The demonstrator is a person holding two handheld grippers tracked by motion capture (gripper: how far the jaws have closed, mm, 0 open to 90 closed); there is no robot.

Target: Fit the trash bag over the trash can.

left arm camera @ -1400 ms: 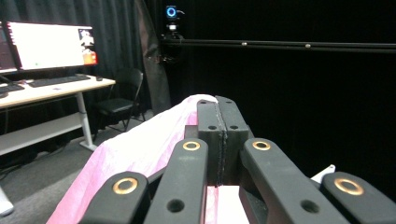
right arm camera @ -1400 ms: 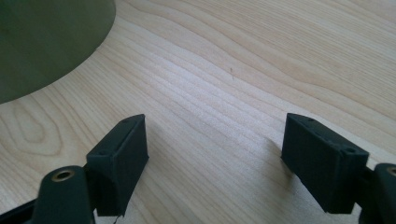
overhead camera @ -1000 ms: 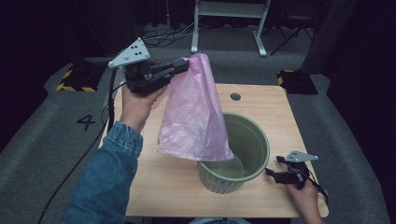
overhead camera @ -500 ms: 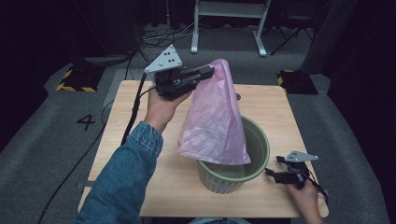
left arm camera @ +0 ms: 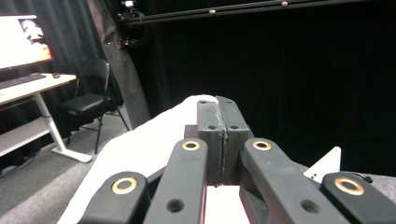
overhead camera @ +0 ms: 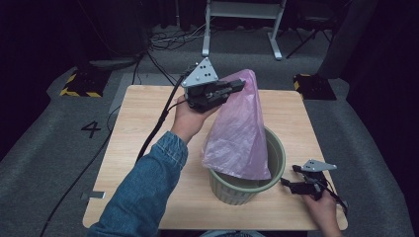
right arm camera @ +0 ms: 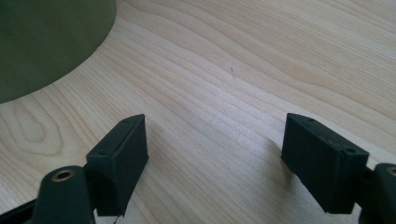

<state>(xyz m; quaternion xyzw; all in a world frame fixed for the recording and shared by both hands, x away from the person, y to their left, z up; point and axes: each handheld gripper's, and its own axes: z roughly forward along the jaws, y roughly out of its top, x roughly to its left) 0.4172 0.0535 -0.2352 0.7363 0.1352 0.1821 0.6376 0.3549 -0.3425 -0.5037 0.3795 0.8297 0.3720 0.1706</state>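
A pink plastic bag [overhead camera: 239, 133] hangs from my left gripper [overhead camera: 236, 85], whose jaws are shut on its top corner. The bag's lower end reaches into a green round bin [overhead camera: 276, 160] standing on the wooden table [overhead camera: 138, 128]. In the left gripper view the pinched bag [left arm camera: 140, 154] looks pale and drapes to the left of the closed jaws of the left gripper [left arm camera: 218, 116]. My right gripper [overhead camera: 288, 181] rests on the table right of the bin, its jaws open and pointing at the bin. Between the open jaws of the right gripper [right arm camera: 215, 149] lies bare wood, with the bin's wall [right arm camera: 46, 42] at upper left.
A cable [overhead camera: 158, 123] trails from the left gripper across the table and off its left side. Beyond the table stand a white desk frame [overhead camera: 242, 19], a folding chair [overhead camera: 316, 19] and yellow-black floor blocks [overhead camera: 79, 84]. A "4" [overhead camera: 92, 129] is marked on the grey floor.
My left gripper has carried the bag rightward and a little down, from left of the bin to above it. The bag's bottom now hangs inside the bin. The right gripper has stayed put.
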